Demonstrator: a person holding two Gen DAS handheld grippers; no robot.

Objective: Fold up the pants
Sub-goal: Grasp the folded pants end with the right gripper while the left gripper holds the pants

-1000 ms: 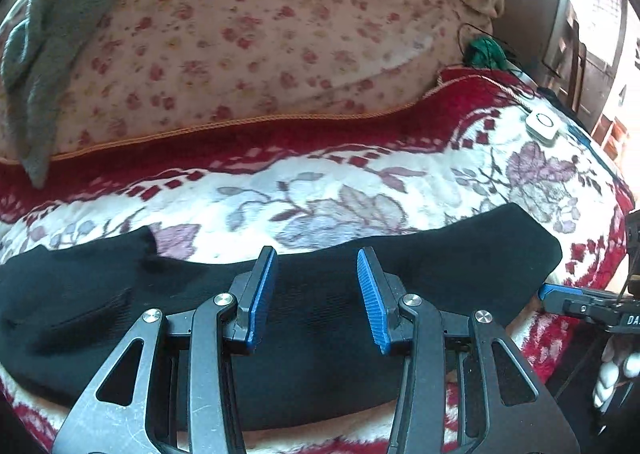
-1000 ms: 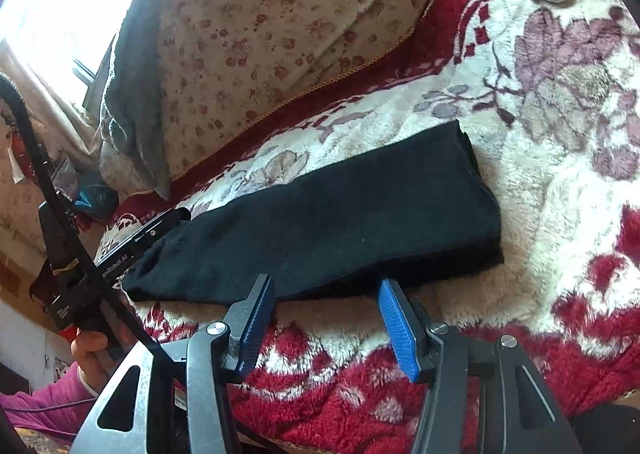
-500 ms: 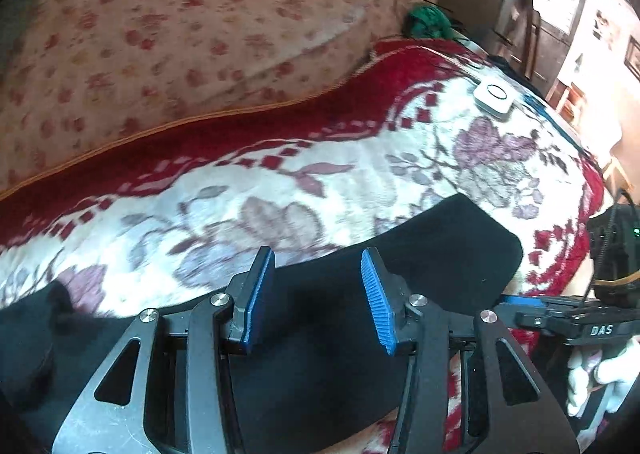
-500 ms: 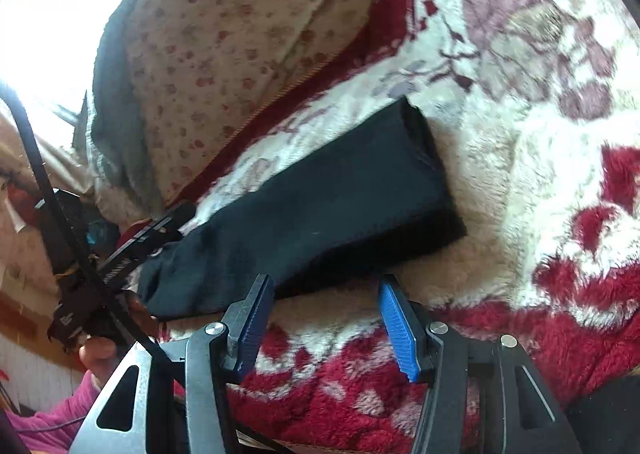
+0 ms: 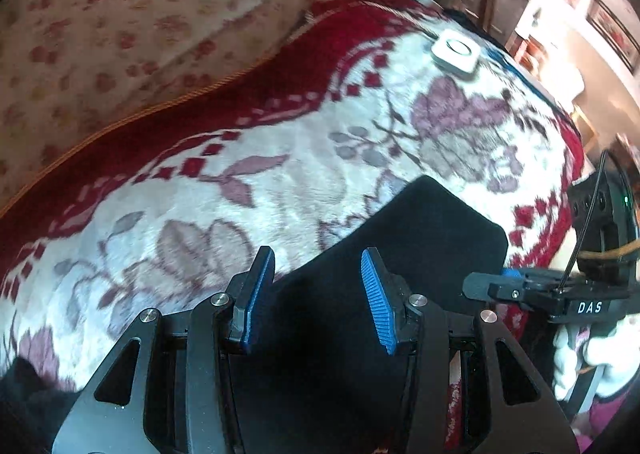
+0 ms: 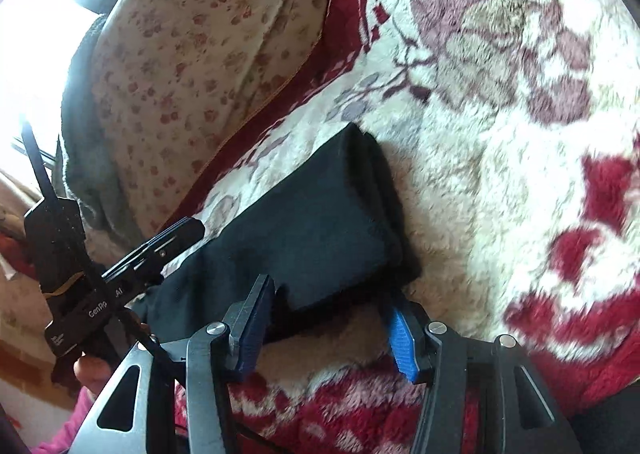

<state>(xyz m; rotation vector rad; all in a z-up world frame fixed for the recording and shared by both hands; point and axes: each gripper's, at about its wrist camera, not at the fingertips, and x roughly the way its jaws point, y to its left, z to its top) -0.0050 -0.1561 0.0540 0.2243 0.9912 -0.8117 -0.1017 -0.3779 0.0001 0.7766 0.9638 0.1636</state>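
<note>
We hold our left gripper (image 5: pixel 318 296) over the black pants (image 5: pixel 420 238), its blue-padded jaws spread apart with only dark cloth showing between them and nothing pinched. The pants lie as a long folded strip along the near edge of the floral blanket (image 5: pixel 280 182), which covers the bed; their squared-off end reaches toward the blanket's right side. Beyond them, near the far right corner of the blanket, sits a small white square device (image 5: pixel 456 52), well apart from the cloth. A beige flowered cushion (image 5: pixel 140 14) rises along the blanket's far edge.

From the right wrist view, our right gripper (image 6: pixel 330 318) sits at the near edge of the blanket (image 6: pixel 500 134), its jaws also wide apart and gripping nothing. The layered end of the pants (image 6: pixel 320 230) lies just ahead of the fingertips, with the left pad (image 6: pixel 254 328) at the cloth's near edge.
</note>
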